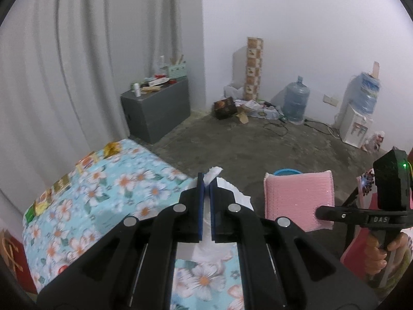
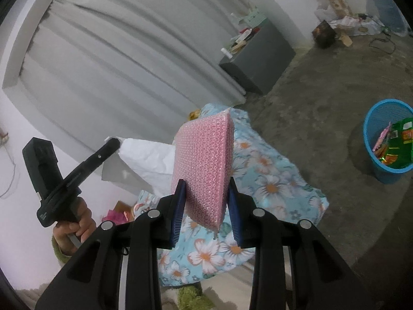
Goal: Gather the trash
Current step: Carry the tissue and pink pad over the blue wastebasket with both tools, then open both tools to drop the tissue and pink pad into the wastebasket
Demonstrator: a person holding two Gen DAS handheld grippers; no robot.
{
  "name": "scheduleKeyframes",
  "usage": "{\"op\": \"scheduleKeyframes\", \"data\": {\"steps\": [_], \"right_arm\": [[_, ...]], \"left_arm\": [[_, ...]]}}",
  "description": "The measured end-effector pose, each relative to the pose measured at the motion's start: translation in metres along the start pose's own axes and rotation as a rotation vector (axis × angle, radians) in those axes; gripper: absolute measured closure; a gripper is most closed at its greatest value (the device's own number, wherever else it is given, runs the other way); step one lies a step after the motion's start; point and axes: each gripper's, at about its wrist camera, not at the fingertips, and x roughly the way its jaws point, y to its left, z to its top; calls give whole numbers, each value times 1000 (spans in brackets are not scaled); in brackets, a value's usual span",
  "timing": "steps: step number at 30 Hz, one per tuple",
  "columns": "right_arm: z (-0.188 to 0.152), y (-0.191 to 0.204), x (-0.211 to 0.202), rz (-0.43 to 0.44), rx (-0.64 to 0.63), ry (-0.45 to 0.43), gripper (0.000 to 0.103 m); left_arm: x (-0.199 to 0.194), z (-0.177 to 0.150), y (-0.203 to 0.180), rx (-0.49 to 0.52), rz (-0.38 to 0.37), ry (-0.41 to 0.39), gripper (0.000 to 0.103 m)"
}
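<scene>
My left gripper [image 1: 206,180] is shut on a crumpled white paper [image 1: 214,173] and holds it above the floral-cloth table [image 1: 124,180]; the paper also shows in the right wrist view [image 2: 149,160]. My right gripper [image 2: 206,188] is shut on a pink bubble-wrap pouch [image 2: 204,160], held up over the table's edge; the pouch also shows in the left wrist view [image 1: 296,196]. A blue trash basket [image 2: 371,139] with colourful wrappers in it stands on the floor to the right. Its rim peeks out behind the pouch in the left wrist view [image 1: 285,171].
Several gold and green wrappers [image 1: 62,183] lie along the table's far left edge. A grey cabinet [image 1: 157,108] with clutter stands by the curtain. Water jugs [image 1: 295,100], a dispenser [image 1: 355,126], boxes and cables sit along the far wall on the concrete floor.
</scene>
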Motion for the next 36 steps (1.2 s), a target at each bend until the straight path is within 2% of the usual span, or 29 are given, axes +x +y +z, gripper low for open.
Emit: {"op": "scheduleKeyframes", "data": {"steps": [5, 9, 12, 16, 20, 26, 30, 36], "right_arm": [[5, -18, -9, -28, 33, -31, 72], [16, -35, -27, -92, 63, -90, 72], [26, -55, -49, -224, 87, -170, 72], [32, -90, -70, -381, 149, -224, 72], [32, -133, -80, -465, 234, -235, 72], [35, -189, -75, -585, 324, -235, 72], [35, -221, -67, -661, 376, -228, 72], [39, -271, -55, -744, 445, -208, 72]], "left_arm": [[22, 10, -25, 35, -46, 16, 101], [45, 24, -45, 34, -104, 31, 101], [66, 36, -59, 23, -158, 55, 101], [109, 48, -86, 24, -232, 108, 101], [160, 50, -126, 56, -276, 172, 101], [235, 49, -184, 101, -312, 257, 101], [284, 39, -222, 121, -356, 342, 101], [364, 12, -279, 177, -326, 448, 101]]}}
